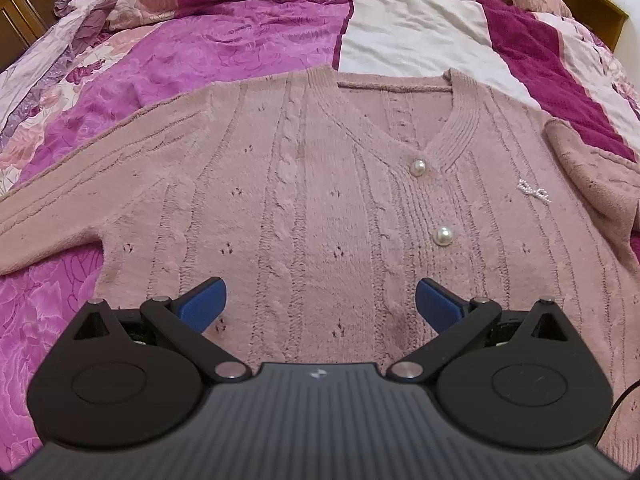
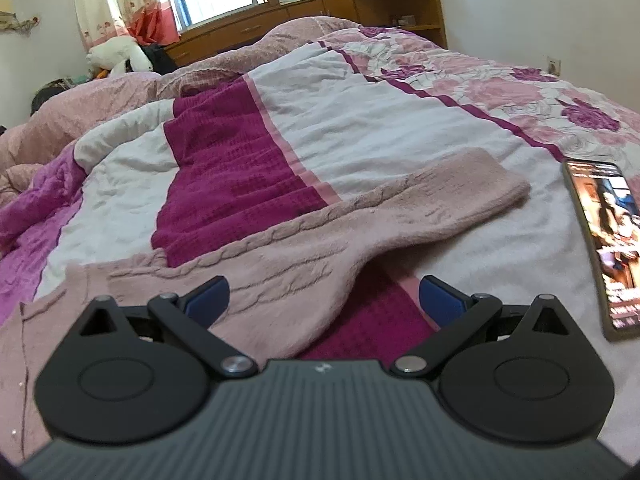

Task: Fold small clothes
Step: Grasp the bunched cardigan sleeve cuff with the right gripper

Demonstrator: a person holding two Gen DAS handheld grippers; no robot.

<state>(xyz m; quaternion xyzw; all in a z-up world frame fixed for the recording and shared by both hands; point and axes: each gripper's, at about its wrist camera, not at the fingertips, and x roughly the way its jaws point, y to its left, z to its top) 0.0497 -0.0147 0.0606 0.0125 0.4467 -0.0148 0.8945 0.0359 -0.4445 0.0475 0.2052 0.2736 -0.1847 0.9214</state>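
A dusty pink knitted cardigan [image 1: 320, 184] with pearl buttons [image 1: 444, 235] lies flat, front up, on the bed, neckline away from me. Its left sleeve [image 1: 60, 200] stretches out to the left. My left gripper [image 1: 320, 300] is open and empty, low over the cardigan's lower front. The right sleeve [image 2: 360, 224] lies spread across the quilt in the right wrist view, cuff [image 2: 480, 188] at the far right. My right gripper [image 2: 324, 300] is open and empty, just above the sleeve near the armpit.
A purple, white and floral quilt [image 2: 380, 128] covers the bed. A phone [image 2: 608, 240] with a lit screen lies on the quilt at the right. A wooden headboard shelf [image 2: 360, 4], a window and stuffed toys [image 2: 120, 54] are at the far end.
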